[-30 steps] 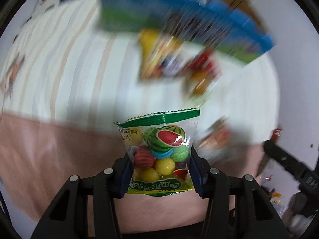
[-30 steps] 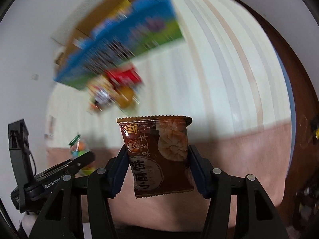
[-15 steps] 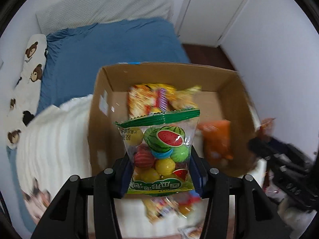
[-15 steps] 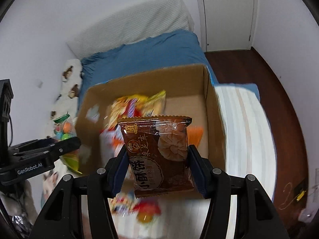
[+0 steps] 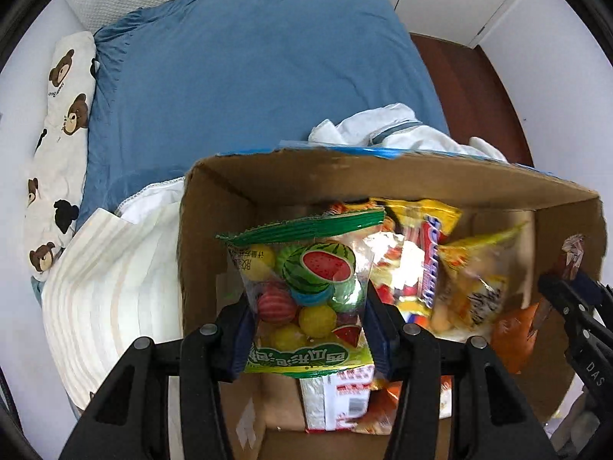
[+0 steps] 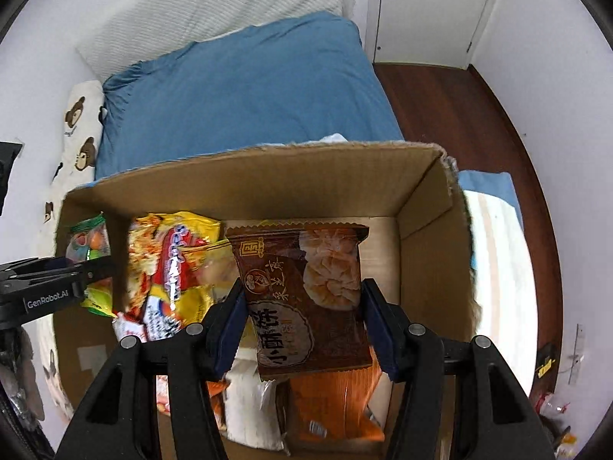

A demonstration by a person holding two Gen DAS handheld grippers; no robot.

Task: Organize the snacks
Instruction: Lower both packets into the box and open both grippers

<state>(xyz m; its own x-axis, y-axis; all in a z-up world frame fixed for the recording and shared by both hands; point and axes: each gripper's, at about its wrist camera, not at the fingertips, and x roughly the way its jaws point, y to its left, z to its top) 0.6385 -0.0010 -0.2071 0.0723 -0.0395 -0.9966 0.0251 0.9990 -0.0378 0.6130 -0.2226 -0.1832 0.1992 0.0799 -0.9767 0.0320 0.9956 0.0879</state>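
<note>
My left gripper (image 5: 308, 326) is shut on a clear bag of fruit-shaped gum balls (image 5: 306, 291) with a green top. It hangs over the left part of an open cardboard box (image 5: 214, 237). My right gripper (image 6: 302, 326) is shut on a brown pastry packet (image 6: 306, 299), held over the middle of the same box (image 6: 429, 237). Inside the box lie yellow and red snack bags (image 6: 172, 268), an orange packet (image 6: 333, 406) and a white packet (image 5: 333, 398). The left gripper also shows in the right wrist view (image 6: 88, 274), at the box's left wall.
The box stands on a bed with a blue sheet (image 5: 249, 76) and a striped cream blanket (image 5: 111, 291). A bear-print pillow (image 5: 57, 122) lies at the left. Dark wooden floor (image 6: 459, 115) and a white door (image 6: 429, 7) are at the right.
Both grippers have swung up from the blanket and forward over the open box, each still holding its packet. The box now fills the lower part of both views.
</note>
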